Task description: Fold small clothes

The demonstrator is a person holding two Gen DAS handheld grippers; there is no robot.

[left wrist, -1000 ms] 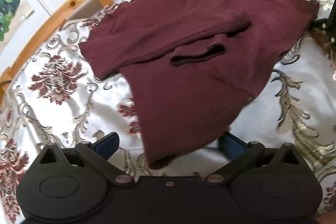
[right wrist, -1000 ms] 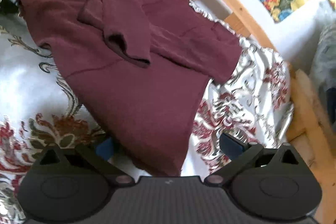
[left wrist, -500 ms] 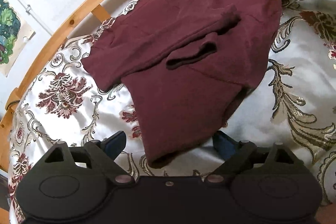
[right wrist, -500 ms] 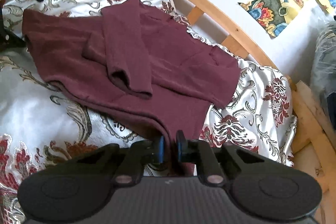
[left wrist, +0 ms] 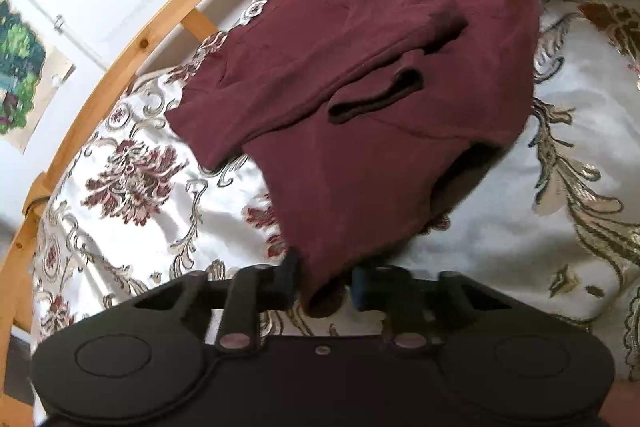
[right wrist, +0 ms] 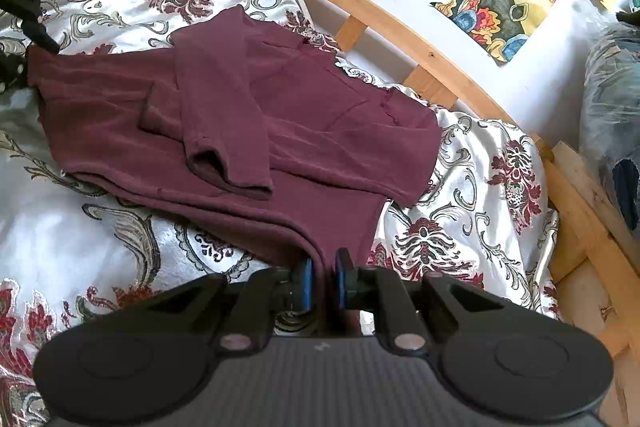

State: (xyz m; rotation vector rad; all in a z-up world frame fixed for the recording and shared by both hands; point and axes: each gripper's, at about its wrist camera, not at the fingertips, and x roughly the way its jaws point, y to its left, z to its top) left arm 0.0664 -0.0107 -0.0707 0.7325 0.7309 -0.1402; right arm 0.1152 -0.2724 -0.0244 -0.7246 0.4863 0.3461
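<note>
A maroon long-sleeved top (left wrist: 360, 87) lies spread on the flowered bedspread (left wrist: 120, 187), both sleeves folded across its chest. In the left wrist view my left gripper (left wrist: 324, 283) sits at the near hem corner; its jaws are closing, and the bunched hem fills the gap between the pads. In the right wrist view the same top (right wrist: 280, 115) stretches away to the left. My right gripper (right wrist: 322, 275) is shut on the other hem corner, blue pads pinching a fold of fabric. The hem between the two corners is raised slightly off the bed.
A curved wooden bed rail (left wrist: 160, 39) (right wrist: 400, 23) runs behind the top, against a white wall with taped drawings (right wrist: 508, 3). A plastic-wrapped bundle (right wrist: 612, 107) stands beyond the rail at the right. Bedspread (right wrist: 80, 227) surrounds the garment on all sides.
Both grippers stood open around the hem corners a second ago. The right one closed on its corner first, then the left narrowed onto the other. The hem has lifted a little.
</note>
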